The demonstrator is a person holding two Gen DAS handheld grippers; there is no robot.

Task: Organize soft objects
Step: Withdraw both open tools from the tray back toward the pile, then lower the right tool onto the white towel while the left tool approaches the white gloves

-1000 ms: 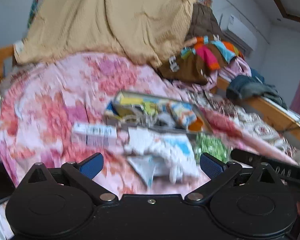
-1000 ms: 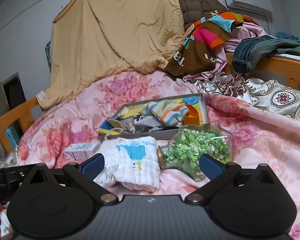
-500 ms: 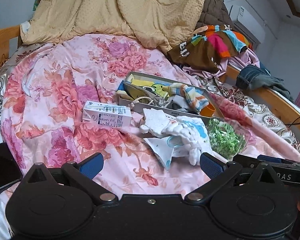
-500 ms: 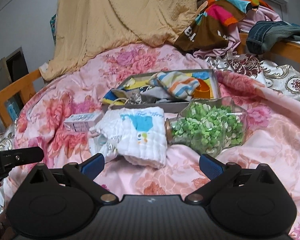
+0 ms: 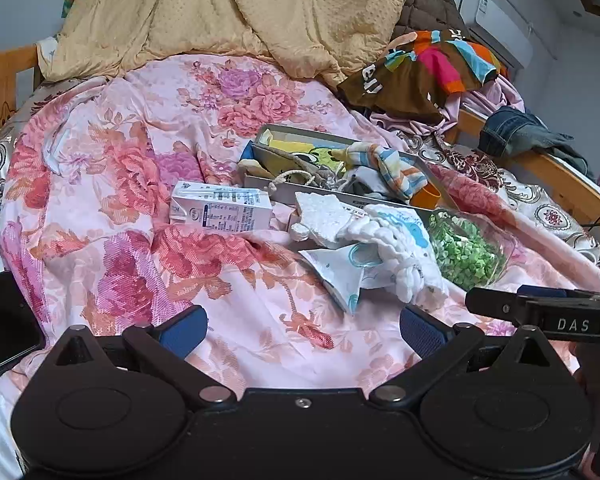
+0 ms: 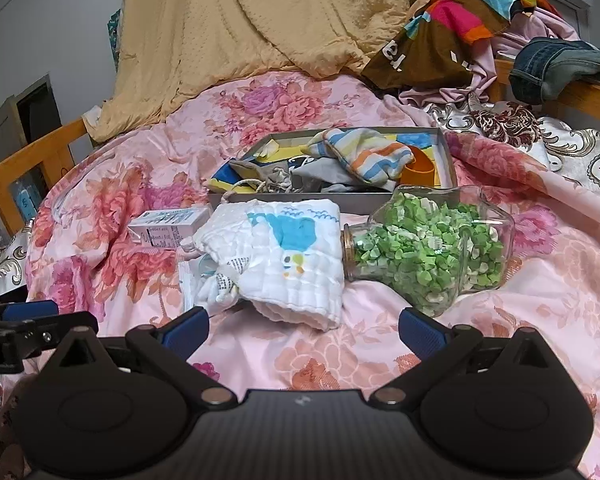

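Note:
A folded white cloth with a blue print [image 6: 296, 256] lies on the pink floral bedspread, just ahead of my open, empty right gripper [image 6: 303, 330]. It also shows in the left wrist view [image 5: 396, 248], right of centre ahead of my open, empty left gripper [image 5: 302, 330]. Behind it a shallow grey box [image 6: 446, 152] holds a striped sock [image 6: 364, 158] and other small fabric items. The box shows in the left wrist view too [image 5: 296, 196]. A white crumpled piece [image 5: 324, 216] lies by the cloth.
A glass jar of green bits [image 6: 428, 252] lies on its side right of the cloth. A white carton [image 6: 168, 224] lies to its left. A tan blanket [image 6: 260, 20] and heaped clothes [image 6: 460, 28] fill the back. Wooden bed rails [image 6: 28, 164] edge the bed.
Both grippers have tilted down and moved a little closer to the cloth and jar. The left view, blurred a second ago, is steady. Nothing on the bed has moved.

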